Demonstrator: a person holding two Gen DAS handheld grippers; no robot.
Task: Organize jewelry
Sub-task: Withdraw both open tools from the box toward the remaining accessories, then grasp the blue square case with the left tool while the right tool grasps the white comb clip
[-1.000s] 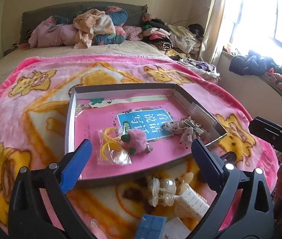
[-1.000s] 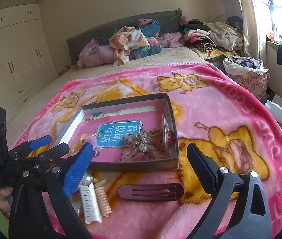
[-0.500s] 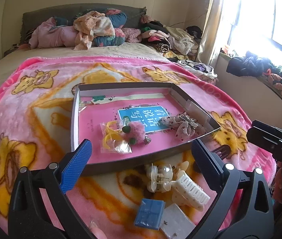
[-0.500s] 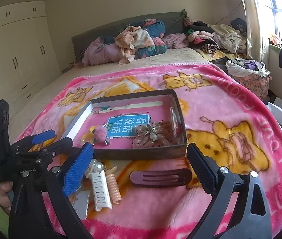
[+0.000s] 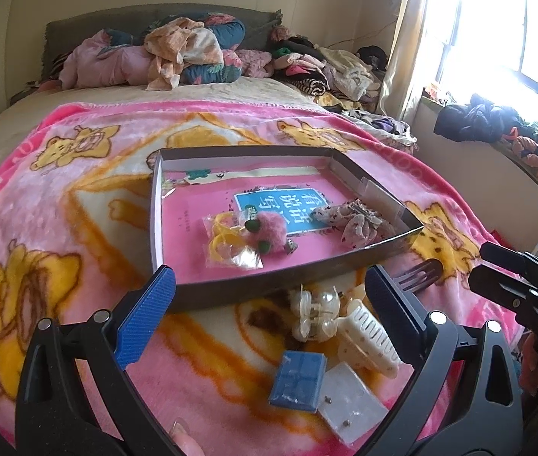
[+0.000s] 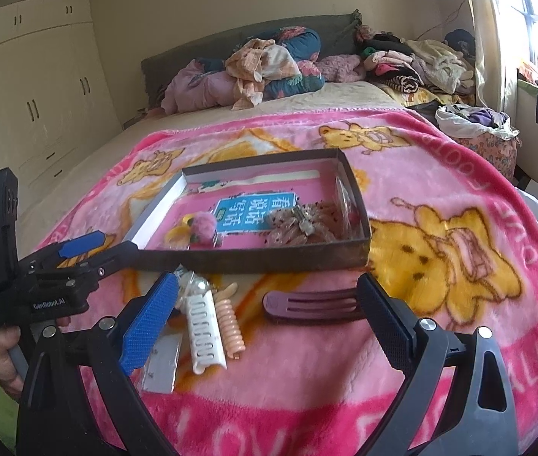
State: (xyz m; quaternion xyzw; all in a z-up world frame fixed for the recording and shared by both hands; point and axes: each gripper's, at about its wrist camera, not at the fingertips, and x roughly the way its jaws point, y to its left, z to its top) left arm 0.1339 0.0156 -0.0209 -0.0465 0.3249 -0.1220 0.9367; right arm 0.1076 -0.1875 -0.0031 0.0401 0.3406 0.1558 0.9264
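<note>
Two grippers, the left gripper (image 5: 269, 300) and right gripper (image 6: 265, 307), are held wide open and empty above loose hair clips (image 6: 208, 326) lying on the blanket (image 6: 440, 197) just before the tray (image 6: 253, 260). A neighbouring clip could be dragged along, or the soft pile snagged, if the cluster is pinched carelessly.

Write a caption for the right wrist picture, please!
Open right gripper hovers over a purple hair clip beside the shallow box.

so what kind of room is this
Most likely a lived-in bedroom: a bed with a pink cartoon blanket, clothes piled at the headboard, and built-in wardrobes along one wall.
</note>
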